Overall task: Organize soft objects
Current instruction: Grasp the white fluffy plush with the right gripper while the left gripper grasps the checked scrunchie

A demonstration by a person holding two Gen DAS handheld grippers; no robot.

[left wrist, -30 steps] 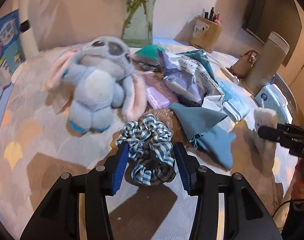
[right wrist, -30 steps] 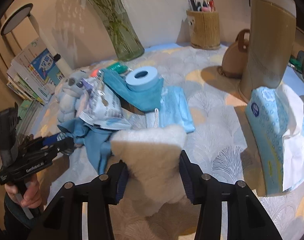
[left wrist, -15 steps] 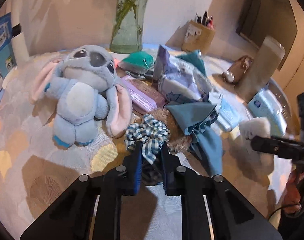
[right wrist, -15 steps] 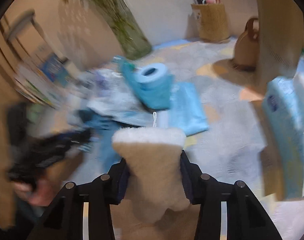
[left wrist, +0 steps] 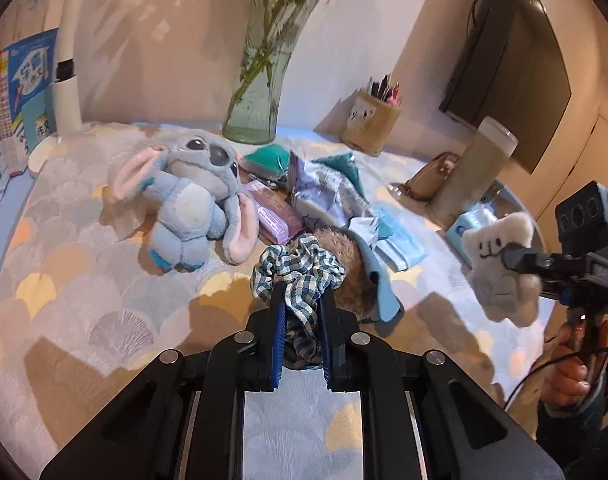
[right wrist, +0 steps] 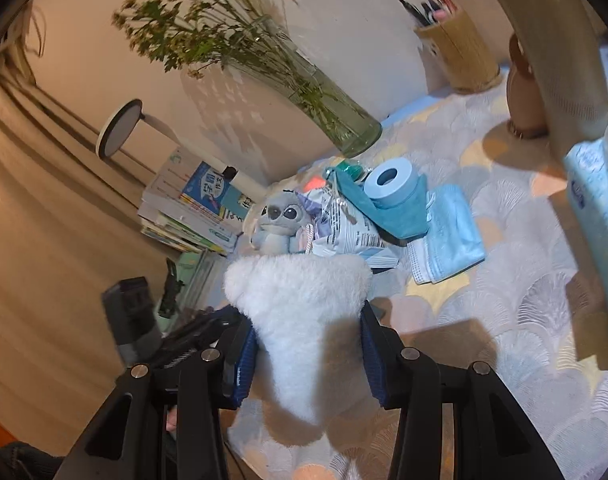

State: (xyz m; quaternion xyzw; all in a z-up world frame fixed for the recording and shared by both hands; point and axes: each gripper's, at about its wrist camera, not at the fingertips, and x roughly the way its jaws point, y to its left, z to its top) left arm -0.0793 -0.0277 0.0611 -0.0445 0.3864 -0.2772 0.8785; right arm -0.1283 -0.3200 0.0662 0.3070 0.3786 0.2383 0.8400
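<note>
My left gripper point(left wrist: 302, 312) is shut on a blue-and-white checked scrunchie point(left wrist: 300, 270) and holds it above the table. My right gripper point(right wrist: 307, 336) is shut on a white tooth-shaped plush point(right wrist: 304, 304), lifted clear of the table; the plush also shows in the left wrist view point(left wrist: 499, 264). A grey-blue Stitch plush point(left wrist: 188, 196) sits on the tablecloth left of the pile, also in the right wrist view point(right wrist: 276, 224). A brown furry object point(left wrist: 349, 276) and a blue cloth point(left wrist: 379, 288) lie just behind the scrunchie.
A glass vase point(left wrist: 260, 92) stands at the back. A pen holder point(left wrist: 369, 124), a tall beige cylinder point(left wrist: 471, 172), a tissue pack point(left wrist: 469, 226), face masks point(right wrist: 447, 236), a blue tape roll point(right wrist: 391, 180), snack packets point(left wrist: 323, 192) and stacked books point(right wrist: 192, 208) surround the pile.
My left gripper shut on the scrunchie and lifted it. My right gripper shut on the white plush, raised it off the table and swung left.
</note>
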